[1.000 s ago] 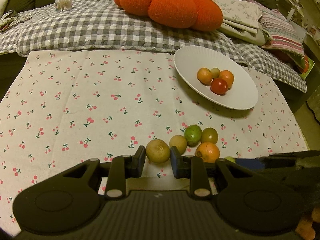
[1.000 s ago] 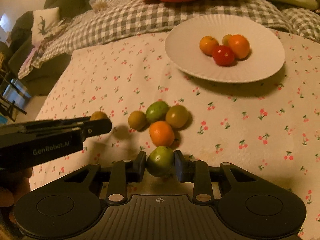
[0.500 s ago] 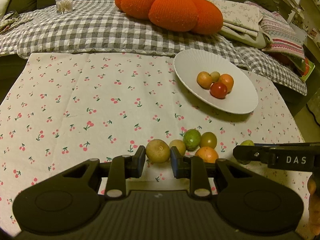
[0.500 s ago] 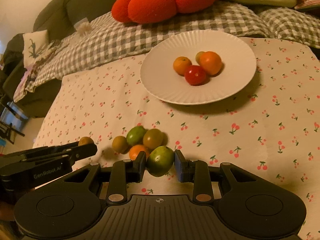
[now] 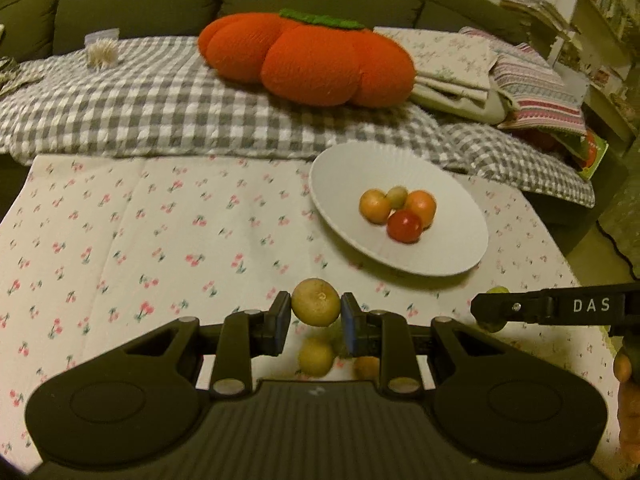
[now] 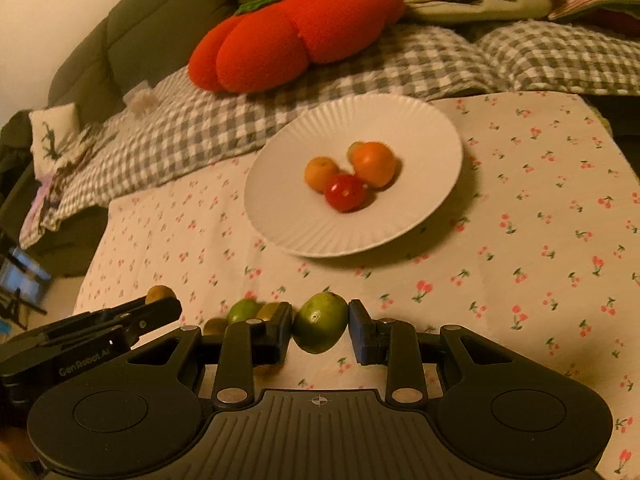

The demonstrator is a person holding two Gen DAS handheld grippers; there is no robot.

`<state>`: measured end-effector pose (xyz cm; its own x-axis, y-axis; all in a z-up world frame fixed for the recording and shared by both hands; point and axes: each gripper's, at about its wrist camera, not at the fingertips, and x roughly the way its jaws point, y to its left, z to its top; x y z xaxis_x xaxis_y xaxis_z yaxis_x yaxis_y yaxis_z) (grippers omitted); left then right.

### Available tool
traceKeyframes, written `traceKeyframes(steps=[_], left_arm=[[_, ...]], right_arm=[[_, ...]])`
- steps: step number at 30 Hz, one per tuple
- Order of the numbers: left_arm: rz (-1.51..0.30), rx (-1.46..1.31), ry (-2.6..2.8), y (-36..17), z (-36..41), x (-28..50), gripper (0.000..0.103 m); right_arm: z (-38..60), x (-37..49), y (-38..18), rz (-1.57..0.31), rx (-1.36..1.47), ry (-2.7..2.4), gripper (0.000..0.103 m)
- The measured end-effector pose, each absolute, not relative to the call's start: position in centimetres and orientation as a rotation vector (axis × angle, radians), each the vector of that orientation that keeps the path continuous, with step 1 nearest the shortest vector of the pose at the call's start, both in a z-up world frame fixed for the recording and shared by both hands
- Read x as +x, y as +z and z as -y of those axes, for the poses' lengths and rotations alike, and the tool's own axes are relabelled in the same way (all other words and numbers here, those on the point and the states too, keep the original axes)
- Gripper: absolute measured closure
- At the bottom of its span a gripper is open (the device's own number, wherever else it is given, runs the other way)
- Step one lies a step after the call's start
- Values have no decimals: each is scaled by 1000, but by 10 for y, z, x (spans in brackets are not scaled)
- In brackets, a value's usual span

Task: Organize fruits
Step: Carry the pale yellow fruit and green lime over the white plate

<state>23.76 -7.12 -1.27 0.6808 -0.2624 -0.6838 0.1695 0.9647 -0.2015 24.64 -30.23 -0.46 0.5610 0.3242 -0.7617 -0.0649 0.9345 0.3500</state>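
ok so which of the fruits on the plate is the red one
The red fruit at the front of the cluster on the white plate, nearest the camera. The other three there are orange or yellowish, sitting behind it.

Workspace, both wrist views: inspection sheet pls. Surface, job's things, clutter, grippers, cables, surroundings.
Surface: cherry-print tablecloth, flat, no spills seen.
Job's things: white plate holds four small fruits, one of them a red fruit; loose fruits lie on the cloth near the grippers, count unclear.
Clutter: nothing seen on the cloth besides fruit and plate.
Grippers: left gripper has its jaws shut on a yellow-brown fruit, lifted off the cloth; right gripper has its jaws shut on a green fruit.
Cables: nothing seen.
Surroundings: sofa with grey checked blanket, orange pumpkin cushion, folded linens; shelves at the far right, blurred.
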Motion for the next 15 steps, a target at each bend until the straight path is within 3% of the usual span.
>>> traceKeyframes(steps=[15], left_arm=[[-674,-43,-361,-17,105,259,78]], right_arm=[[327,263,8,-866,388,173,73]])
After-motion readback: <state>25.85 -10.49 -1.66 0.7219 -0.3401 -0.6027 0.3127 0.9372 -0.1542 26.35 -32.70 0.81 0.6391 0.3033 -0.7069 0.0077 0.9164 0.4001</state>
